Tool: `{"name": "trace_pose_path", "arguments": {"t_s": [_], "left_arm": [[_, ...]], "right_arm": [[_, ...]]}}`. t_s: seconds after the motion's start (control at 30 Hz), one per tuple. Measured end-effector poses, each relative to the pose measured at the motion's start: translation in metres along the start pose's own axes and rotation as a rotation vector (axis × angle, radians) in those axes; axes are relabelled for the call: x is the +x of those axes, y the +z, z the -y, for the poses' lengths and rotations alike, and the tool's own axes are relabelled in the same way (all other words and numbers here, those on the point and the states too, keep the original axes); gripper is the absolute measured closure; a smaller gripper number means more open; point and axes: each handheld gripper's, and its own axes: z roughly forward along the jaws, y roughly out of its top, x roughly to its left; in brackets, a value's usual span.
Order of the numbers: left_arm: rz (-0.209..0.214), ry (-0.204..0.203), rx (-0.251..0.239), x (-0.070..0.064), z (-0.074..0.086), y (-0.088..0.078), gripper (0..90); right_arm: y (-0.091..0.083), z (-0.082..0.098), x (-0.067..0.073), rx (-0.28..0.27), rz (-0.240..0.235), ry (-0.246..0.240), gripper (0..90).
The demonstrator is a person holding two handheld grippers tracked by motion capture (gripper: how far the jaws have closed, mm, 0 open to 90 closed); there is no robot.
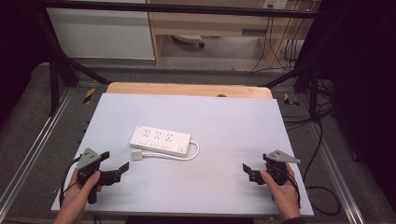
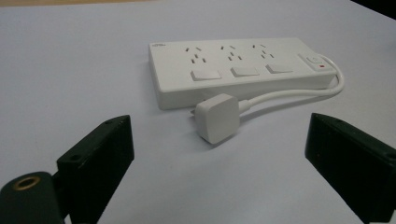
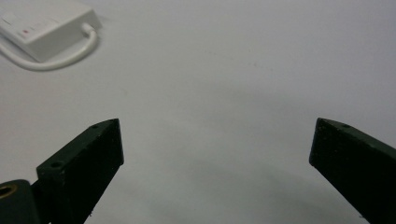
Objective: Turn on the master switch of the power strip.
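Black jaws of the left gripper (image 2: 219, 163) stand wide apart and hold nothing; in the left gripper view they frame the plug (image 2: 217, 117) from just short of it. The right gripper (image 3: 215, 163) is likewise spread wide with nothing between its jaws, and bare table (image 3: 233, 70) lies ahead of it. In the high view both are held low over the near part of the table, the left gripper (image 1: 115, 169) near the plug, the right gripper (image 1: 249, 171) well apart from it.

Next out lies the plug (image 1: 137, 154), a white square block lying on its side, its pins towards the strip (image 2: 238, 67). Its cord (image 2: 299, 92) runs from the plug alongside the strip's near edge, loops round and enters the strip's end by the rocker switch (image 2: 314, 59).

Just behind the plug, the strip (image 1: 160, 140) lies flat, three sockets in a row, all free, a push button below each.

Judging by looks, the plug is light, rigid and smooth; its flat sides should suit a pinch, though glossy plastic may slip under a weak one. The cord looks springy and will tug back when bent. The strip is probably light enough to slide if pushed, so it would need steadying across its long edges.

No containers are on the table.
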Motion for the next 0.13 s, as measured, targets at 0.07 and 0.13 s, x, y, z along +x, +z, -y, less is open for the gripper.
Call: {"name": "trace_pose_path", "arguments": {"t_s": [0.07, 0.13], "left_arm": [[0.000, 0.002, -0.002, -0.001, 0.000, 0.001, 8.0], [-0.001, 0.008, -0.004, -0.003, -0.001, 0.002, 8.0]], "right_arm": [[0.007, 0.001, 0.000, 0.042, 0.023, -0.012, 3.4], [0.012, 0.002, 0.000, 0.071, 0.028, -0.028, 3.1]]}}
